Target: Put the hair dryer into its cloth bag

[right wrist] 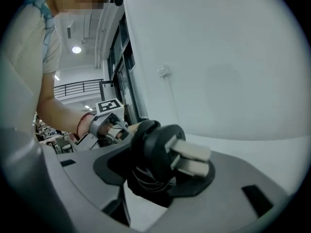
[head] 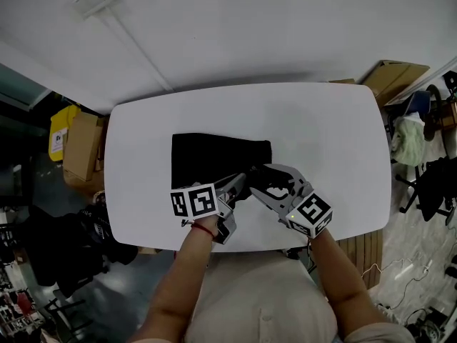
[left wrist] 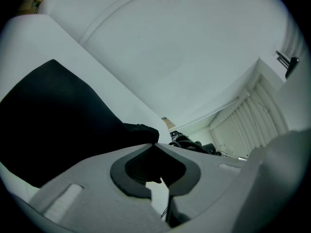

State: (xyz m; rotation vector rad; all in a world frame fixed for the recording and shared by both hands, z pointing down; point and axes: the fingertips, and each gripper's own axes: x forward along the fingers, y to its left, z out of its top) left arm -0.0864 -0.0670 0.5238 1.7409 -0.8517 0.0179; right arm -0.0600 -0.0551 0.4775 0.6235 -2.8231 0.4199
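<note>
A flat black cloth bag (head: 214, 159) lies on the white table (head: 328, 134); in the left gripper view the bag (left wrist: 58, 115) fills the left side. My left gripper (head: 241, 182) is shut, its tips pinching the bag's near right edge (left wrist: 141, 130). Right beside it, my right gripper (head: 258, 180) holds the black hair dryer (head: 271, 179) at the bag's edge. In the right gripper view the dryer's bundle (right wrist: 153, 154), with its coiled cord and a two-prong plug (right wrist: 189, 158), sits clamped between the jaws. The left gripper (right wrist: 111, 124) shows just behind it.
Cardboard boxes (head: 82, 145) stand on the floor left of the table, another box (head: 393, 77) at the far right corner. Chairs draped with clothes (head: 421, 177) stand to the right. The person's body is close against the table's near edge.
</note>
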